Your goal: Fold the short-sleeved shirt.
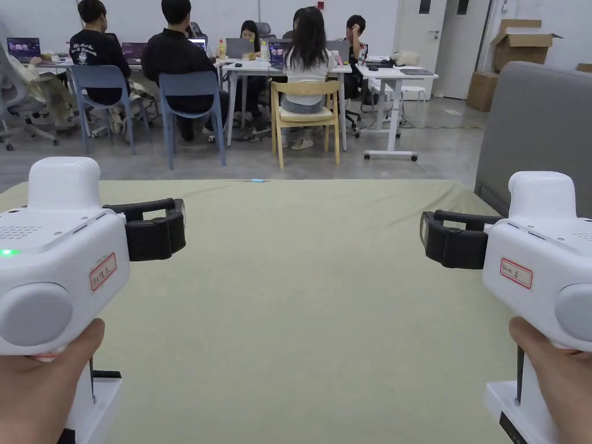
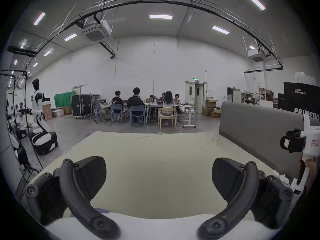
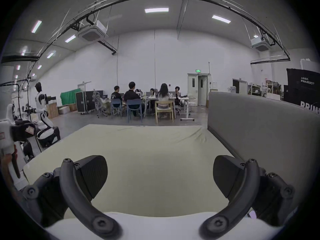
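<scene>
- Pale green cloth covers the surface [image 1: 300, 289] in front of you, smooth and bare from the near edge to the far one; no short-sleeved shirt lies on any part of it that the cameras take in, so you cannot tell from here where the shirt is.
- Your left tool [image 2: 158, 179] hangs above the near left part of the surface, jaws spread wide with nothing between them.
- Your right tool [image 3: 160, 176] sits level with it above the near right part, jaws just as wide and equally empty.
- From the head view both tools point away from you toward the far edge, well apart, with the bare cloth between them.
- Since neither tool is nearer to a garment, the relation that matters is unsettled: judge which side the shirt comes from, and its long axis, once it is in sight.
- A grey padded panel [image 1: 537, 133] stands just beside the right edge; mind it when you swing the right tool outward.
</scene>
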